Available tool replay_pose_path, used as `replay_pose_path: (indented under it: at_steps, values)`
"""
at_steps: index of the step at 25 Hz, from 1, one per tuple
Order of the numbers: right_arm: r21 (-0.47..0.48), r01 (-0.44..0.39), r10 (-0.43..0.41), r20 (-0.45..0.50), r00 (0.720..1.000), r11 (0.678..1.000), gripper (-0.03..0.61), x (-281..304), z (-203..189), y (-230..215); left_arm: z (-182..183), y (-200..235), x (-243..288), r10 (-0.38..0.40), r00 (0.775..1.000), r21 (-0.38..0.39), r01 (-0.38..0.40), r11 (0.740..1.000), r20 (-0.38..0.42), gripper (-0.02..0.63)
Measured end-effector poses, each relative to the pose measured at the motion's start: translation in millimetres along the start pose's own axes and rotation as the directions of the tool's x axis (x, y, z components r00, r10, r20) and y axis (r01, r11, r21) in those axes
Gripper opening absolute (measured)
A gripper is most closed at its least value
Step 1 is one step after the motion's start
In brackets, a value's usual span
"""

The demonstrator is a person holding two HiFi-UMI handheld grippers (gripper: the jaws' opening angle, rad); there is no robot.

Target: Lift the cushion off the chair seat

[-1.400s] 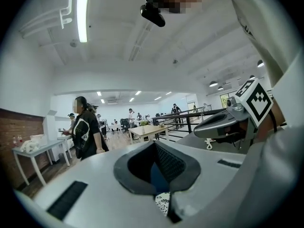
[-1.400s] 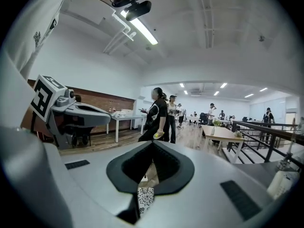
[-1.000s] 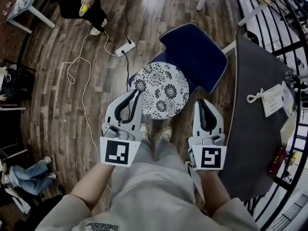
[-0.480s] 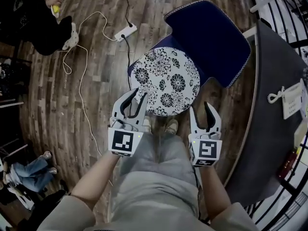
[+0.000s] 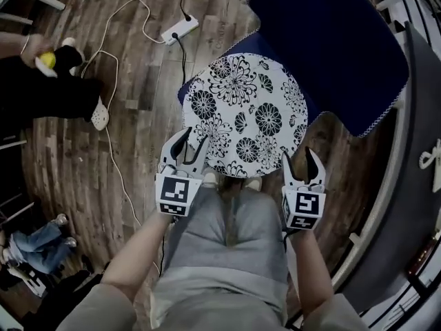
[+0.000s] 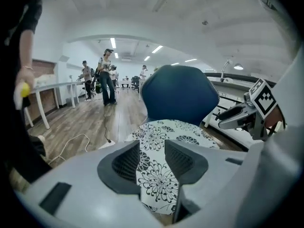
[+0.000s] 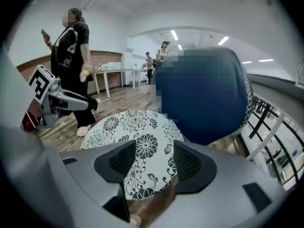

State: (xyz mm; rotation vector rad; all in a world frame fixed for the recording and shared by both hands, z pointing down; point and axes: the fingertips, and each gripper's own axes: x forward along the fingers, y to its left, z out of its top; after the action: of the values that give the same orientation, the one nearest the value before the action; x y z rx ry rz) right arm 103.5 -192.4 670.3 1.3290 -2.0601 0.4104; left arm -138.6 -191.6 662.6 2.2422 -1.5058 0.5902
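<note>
Cushion (image 5: 241, 112), round and white with black flowers, lies flat on the seat of the blue chair (image 5: 331, 40). The left gripper (image 5: 195, 138) points at its near-left rim and the right gripper (image 5: 301, 156) at its near-right rim. The jaws of the 2 have just been opening and stand spread. The cushion's edge shows through each gap, with no pad pressing on it.
</note>
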Motion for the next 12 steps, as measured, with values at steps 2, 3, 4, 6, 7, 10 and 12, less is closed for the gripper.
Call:
replay_pose_path:
  at_steps: [2, 3, 4, 6, 7, 10, 12]
  values:
    - [-0.002, -0.017, 0.017, -0.023, 1.0, 1.0, 0.238, 20, -17, -3, -29, 7, 19, -0.003, 0.999, -0.041, 0.001, 0.999, -0.041, 0.147]
    - [-0.006, -0.022, 0.022, -0.033, 0.999, 1.0, 0.246, 30, -26, -4, -43, 11, 28, -0.003, 0.998, -0.061, -0.001, 0.998, -0.059, 0.151]
    - [-0.004, -0.025, 0.024, -0.041, 0.999, 1.0, 0.249, 41, -34, -5, -55, 16, 35, 0.002, 0.997, -0.08, -0.008, 0.997, -0.074, 0.154]
    - [0.054, -0.021, 0.024, -0.055, 0.998, 0.998, 0.25, 58, -50, -9, -77, 28, 46, 0.025, 0.994, -0.111, -0.036, 0.993, -0.105, 0.167]
    - [0.102, -0.014, 0.02, -0.064, 0.998, 0.995, 0.25, 65, -59, -13, -86, 34, 50, 0.037, 0.992, -0.124, -0.052, 0.991, -0.121, 0.17]
    - [0.183, 0.031, -0.013, -0.1, 0.995, 0.983, 0.255, 79, -83, -26, -109, 45, 60, 0.067, 0.984, -0.154, -0.092, 0.984, -0.163, 0.179]
    - [0.198, 0.051, -0.027, -0.122, 0.992, 0.979, 0.258, 86, -94, -30, -118, 55, 62, 0.084, 0.98, -0.182, -0.118, 0.976, -0.18, 0.185]
